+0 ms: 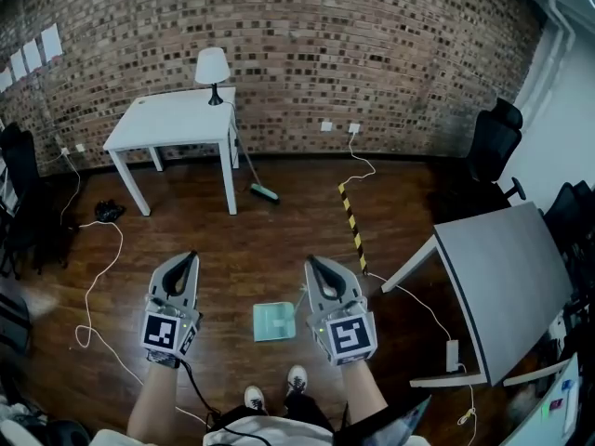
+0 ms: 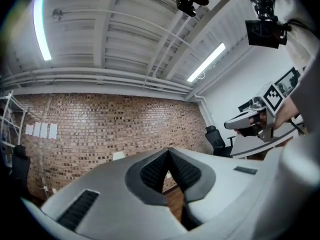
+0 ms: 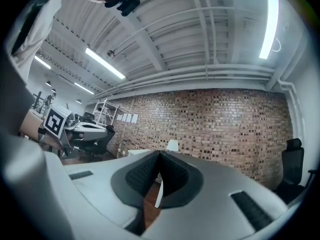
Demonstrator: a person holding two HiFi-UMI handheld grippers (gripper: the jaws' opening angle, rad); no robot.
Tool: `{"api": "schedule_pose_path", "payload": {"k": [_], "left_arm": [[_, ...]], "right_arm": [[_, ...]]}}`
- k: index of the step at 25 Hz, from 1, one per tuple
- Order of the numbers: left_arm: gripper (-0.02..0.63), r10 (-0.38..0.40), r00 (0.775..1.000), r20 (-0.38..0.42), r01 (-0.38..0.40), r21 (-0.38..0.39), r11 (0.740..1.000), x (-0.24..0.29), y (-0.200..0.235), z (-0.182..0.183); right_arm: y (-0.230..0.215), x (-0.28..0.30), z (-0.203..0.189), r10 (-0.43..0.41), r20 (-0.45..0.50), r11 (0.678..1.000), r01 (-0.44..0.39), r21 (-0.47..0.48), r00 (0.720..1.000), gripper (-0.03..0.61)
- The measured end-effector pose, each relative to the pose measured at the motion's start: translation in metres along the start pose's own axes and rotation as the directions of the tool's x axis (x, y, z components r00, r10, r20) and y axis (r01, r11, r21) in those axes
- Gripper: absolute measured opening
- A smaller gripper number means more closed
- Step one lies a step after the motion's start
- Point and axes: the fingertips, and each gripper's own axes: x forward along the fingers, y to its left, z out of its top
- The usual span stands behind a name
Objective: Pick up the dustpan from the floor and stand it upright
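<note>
Head view looks steeply down on a dark wood floor, with the left gripper (image 1: pixel 191 258) at lower left and the right gripper (image 1: pixel 312 263) at lower centre, both held out in front of the person and well apart. The pale green dustpan (image 1: pixel 274 321) sits on the floor between them in the frame, low at centre, just above the person's shoes (image 1: pixel 275 390); from above I cannot tell whether it lies flat or stands up, and neither gripper touches it. In the left gripper view the jaws are pressed together with nothing between them, pointing at the brick wall (image 2: pixel 100 129). The right gripper view shows the same: pads meeting, empty, brick beyond. At upper left stands a white table (image 1: pixel 172 119) with a lamp (image 1: pixel 213 72), and a broom (image 1: pixel 256 179) leans by its leg. A grey table (image 1: pixel 507 277) fills the right side, with a black chair (image 1: pixel 493 142) above it and a striped strip (image 1: pixel 351 221) on the floor near centre.
</note>
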Motion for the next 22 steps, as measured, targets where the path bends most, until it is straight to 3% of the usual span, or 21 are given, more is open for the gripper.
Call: {"api": "schedule_pose_path", "payload": {"k": [5, 9, 16, 22], "left_arm": [[0.011, 0.016, 1.0, 0.013, -0.016, -0.038, 0.999, -0.035, 0.01, 0.005], [0.011, 0.018, 1.0, 0.016, -0.017, -0.048, 0.999, -0.064, 0.003, 0.013], [0.011, 0.032, 0.999, 0.017, -0.032, -0.032, 0.999, -0.122, -0.057, 0.045], [0.011, 0.078, 0.997, 0.011, -0.078, -0.03, 0.997, -0.213, -0.135, 0.084]], "right_arm": [[0.027, -0.023, 0.012, -0.071, 0.052, 0.997, 0.071, -0.001, 0.996, -0.02], [0.05, -0.052, 0.023, -0.069, 0.091, 0.998, 0.069, 0.004, 0.993, -0.02], [0.057, -0.146, 0.031, -0.085, 0.103, 0.996, 0.082, 0.04, 0.991, -0.02], [0.073, -0.258, 0.05, -0.05, 0.137, 0.999, 0.047, 0.024, 0.989, -0.02]]}}
